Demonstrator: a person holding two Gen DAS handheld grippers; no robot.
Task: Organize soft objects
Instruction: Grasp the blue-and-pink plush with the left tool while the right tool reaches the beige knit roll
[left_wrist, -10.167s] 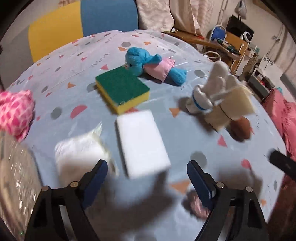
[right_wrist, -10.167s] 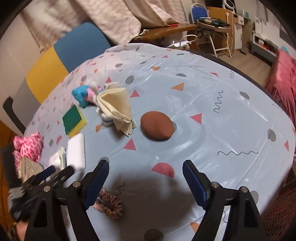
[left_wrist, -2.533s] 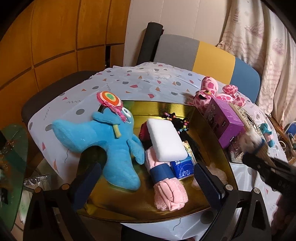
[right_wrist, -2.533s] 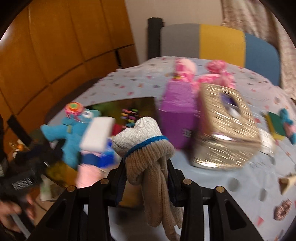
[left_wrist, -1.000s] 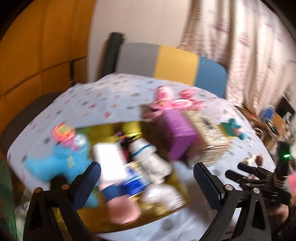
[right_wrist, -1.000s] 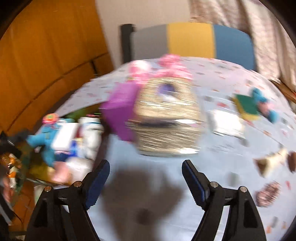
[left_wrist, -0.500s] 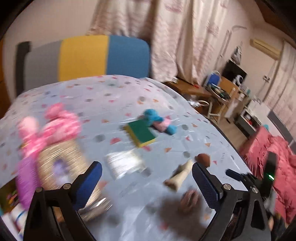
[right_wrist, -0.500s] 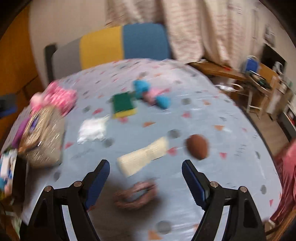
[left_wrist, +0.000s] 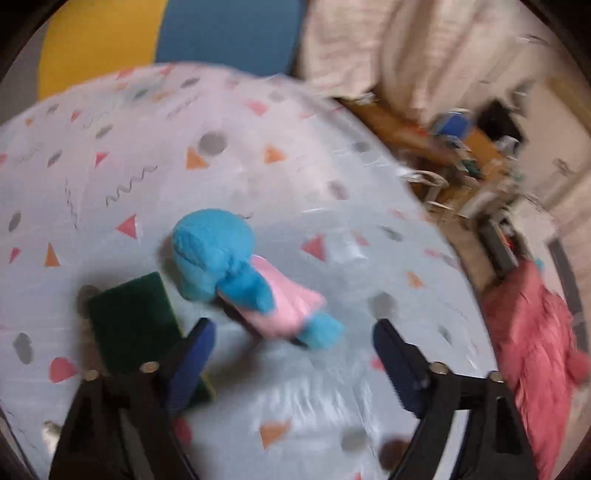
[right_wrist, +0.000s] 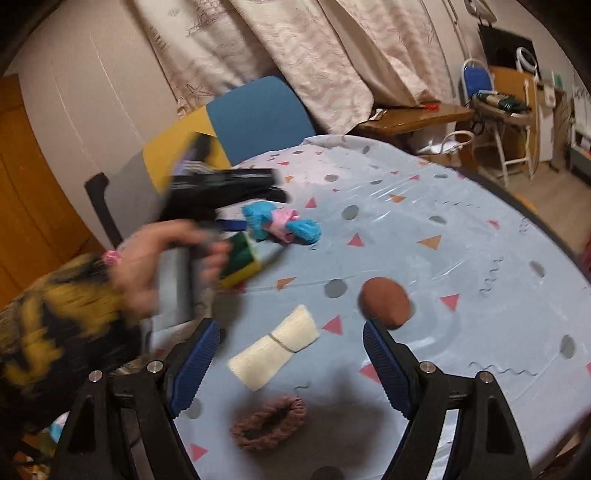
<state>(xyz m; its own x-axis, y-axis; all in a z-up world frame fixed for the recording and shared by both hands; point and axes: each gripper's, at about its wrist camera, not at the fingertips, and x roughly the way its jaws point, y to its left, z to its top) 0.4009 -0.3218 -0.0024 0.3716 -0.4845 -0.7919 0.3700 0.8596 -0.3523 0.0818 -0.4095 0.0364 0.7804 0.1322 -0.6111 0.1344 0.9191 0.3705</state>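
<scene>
The left gripper (left_wrist: 291, 354), wide open and empty, lines up on the blue plush toy (left_wrist: 236, 273) mid-table beside the sponge (left_wrist: 129, 321); next it should straddle it. The right gripper (right_wrist: 291, 354) hangs open over the cream roll (right_wrist: 273, 347).

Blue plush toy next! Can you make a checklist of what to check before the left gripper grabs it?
1. Left gripper open: ok, jaws spread wide.
2. Left gripper holding nothing: ok.
3. Blue plush toy ahead of the gripper: ok, just beyond the fingertips.
4. Toy free of the green sponge: cannot tell, they lie side by side and the picture is blurred.
5. Right gripper out of the way: ok, open above the cream cloth roll, apart from the toy.
</scene>
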